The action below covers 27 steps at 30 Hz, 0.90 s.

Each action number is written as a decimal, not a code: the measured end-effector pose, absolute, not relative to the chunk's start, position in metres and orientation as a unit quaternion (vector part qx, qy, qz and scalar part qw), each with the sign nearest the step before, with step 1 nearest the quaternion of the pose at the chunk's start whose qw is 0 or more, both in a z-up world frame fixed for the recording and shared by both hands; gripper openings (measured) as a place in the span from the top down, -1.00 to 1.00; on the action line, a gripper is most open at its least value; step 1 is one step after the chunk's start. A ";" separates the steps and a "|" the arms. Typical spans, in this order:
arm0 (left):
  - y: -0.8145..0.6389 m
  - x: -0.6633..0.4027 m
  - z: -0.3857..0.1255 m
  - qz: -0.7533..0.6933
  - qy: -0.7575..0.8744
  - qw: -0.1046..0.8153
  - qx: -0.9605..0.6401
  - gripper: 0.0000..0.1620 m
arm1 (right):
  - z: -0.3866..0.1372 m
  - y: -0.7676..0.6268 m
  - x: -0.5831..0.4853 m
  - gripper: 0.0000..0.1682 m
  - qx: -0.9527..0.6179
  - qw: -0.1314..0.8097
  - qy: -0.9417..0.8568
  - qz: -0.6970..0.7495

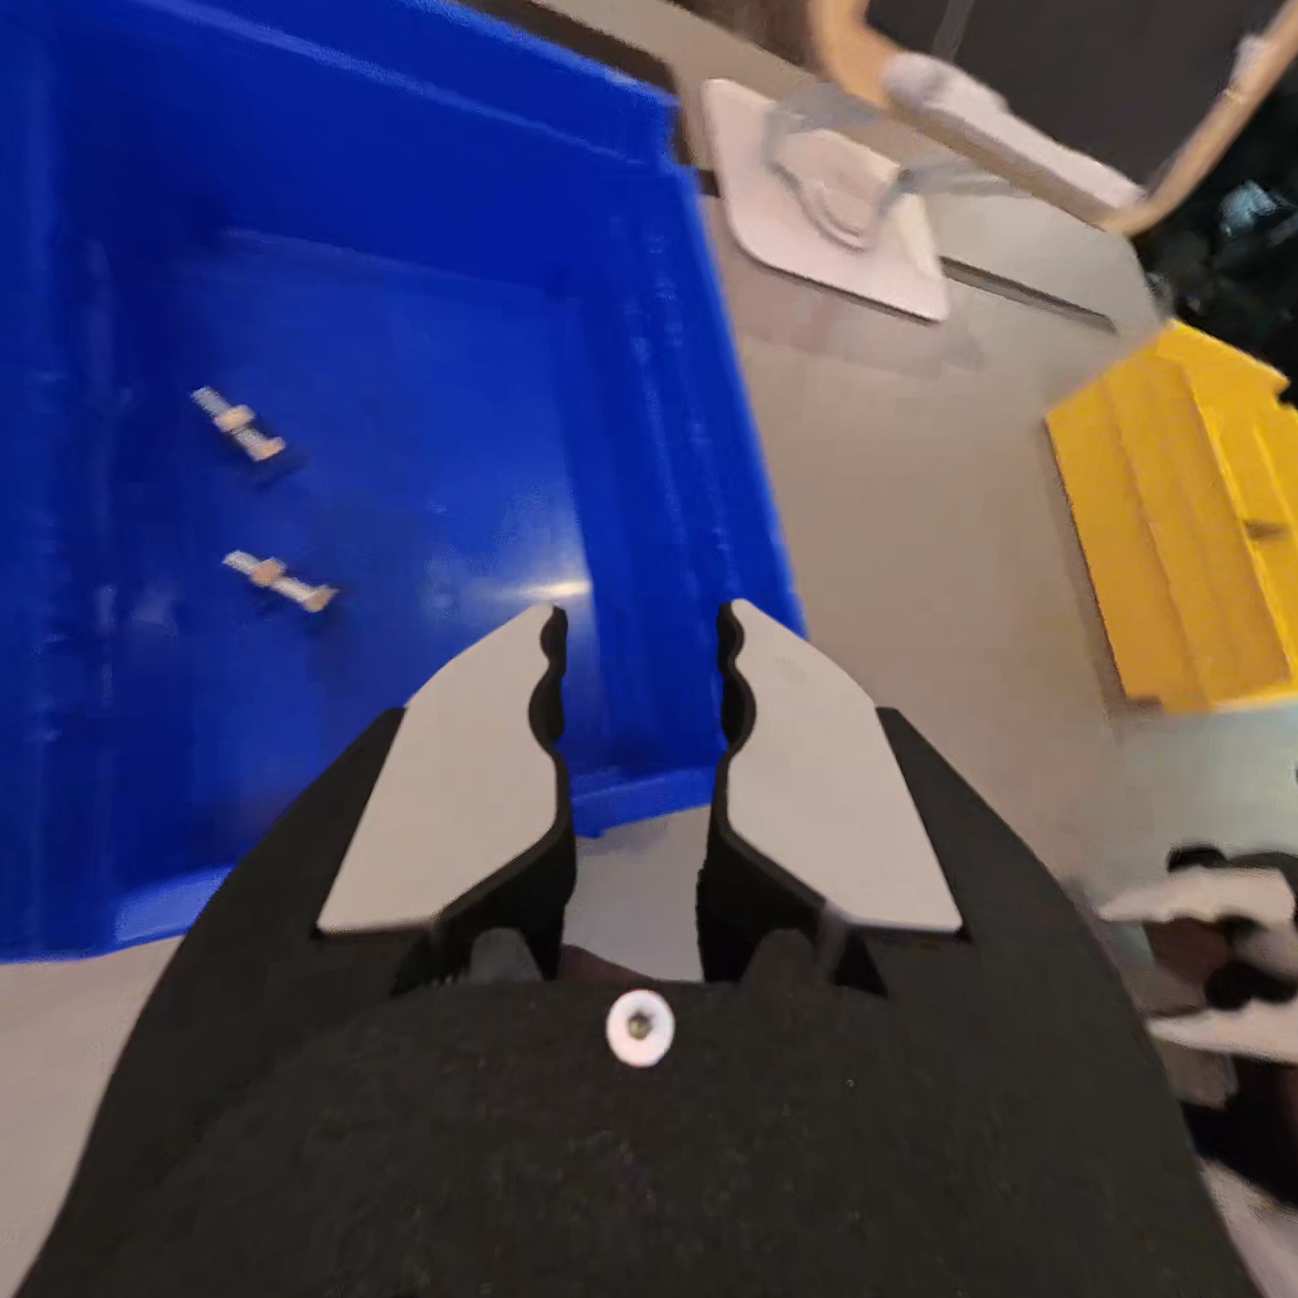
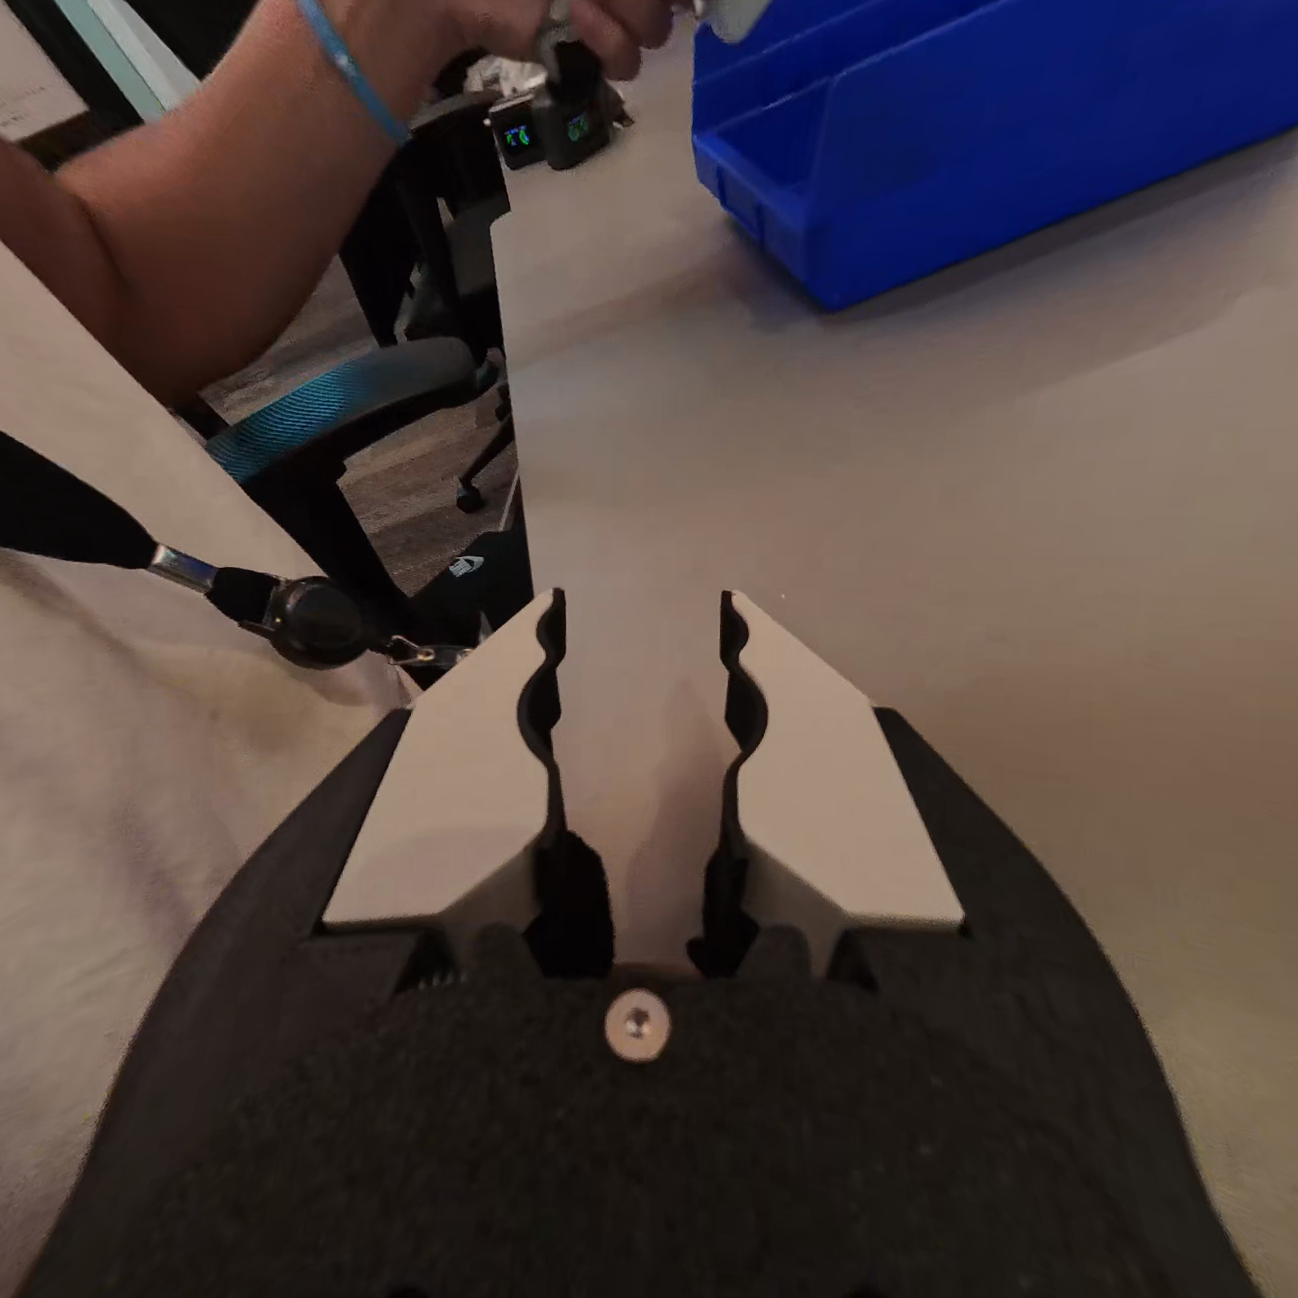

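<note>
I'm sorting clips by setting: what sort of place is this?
Probably an office or lab workbench. A blue parts bin holding small metal parts sits on a grey table, with a yellow bin nearby and a wheeled office chair beside the table.

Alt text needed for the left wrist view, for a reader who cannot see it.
The open, empty left gripper hangs over the near right corner of a blue bin holding two small metal parts. To the right on the grey table lie a yellow bin and a white plate.
</note>
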<state>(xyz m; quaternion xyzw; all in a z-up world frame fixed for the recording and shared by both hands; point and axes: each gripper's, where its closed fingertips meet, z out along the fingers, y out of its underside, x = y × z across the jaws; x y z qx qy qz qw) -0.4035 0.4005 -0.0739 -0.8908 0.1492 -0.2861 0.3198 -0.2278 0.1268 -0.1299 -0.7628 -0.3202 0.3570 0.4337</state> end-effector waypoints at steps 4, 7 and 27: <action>0.429 -0.427 -0.120 -0.231 0.046 0.242 -0.941 0.53 | -0.118 0.120 -0.223 0.49 -0.742 0.439 -0.287 0.419; 0.441 -0.442 -0.148 -0.173 -0.005 0.211 -0.962 0.54 | -0.111 0.124 -0.205 0.48 -0.733 0.443 -0.243 0.456; 0.464 -0.462 -0.187 -0.061 -0.085 0.163 -0.981 0.88 | -0.086 0.131 -0.166 0.43 -0.679 0.449 -0.180 0.552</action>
